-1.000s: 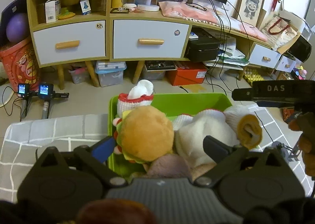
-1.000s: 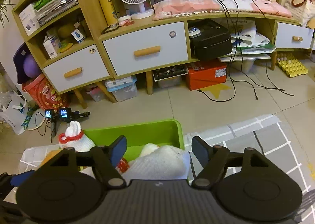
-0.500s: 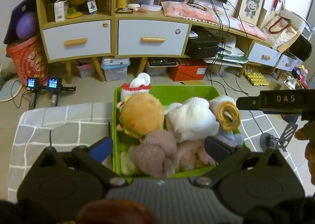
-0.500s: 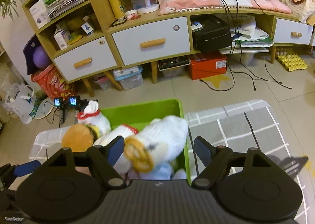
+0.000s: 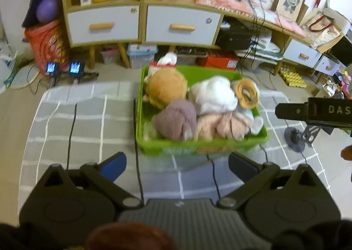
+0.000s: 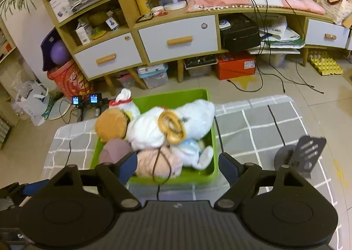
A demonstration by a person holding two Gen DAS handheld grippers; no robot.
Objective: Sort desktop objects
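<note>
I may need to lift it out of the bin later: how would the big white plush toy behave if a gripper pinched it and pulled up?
The white plush toy looks soft and puffy, so it would probably squash under the pads and sag. It likely weighs little for its bulk. Lying atop other toys in the green bin, it may drag its neighbours.

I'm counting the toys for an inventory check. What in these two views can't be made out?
- Green bin bottom: both views, buried under the plush toys; a full count is impossible.
- Toy under the white plush: right wrist view, only a pale blue part shows.
- Bin's near wall: right wrist view, partly behind the right hand-held gripper, whose jaws are opening with nothing between them.
</note>
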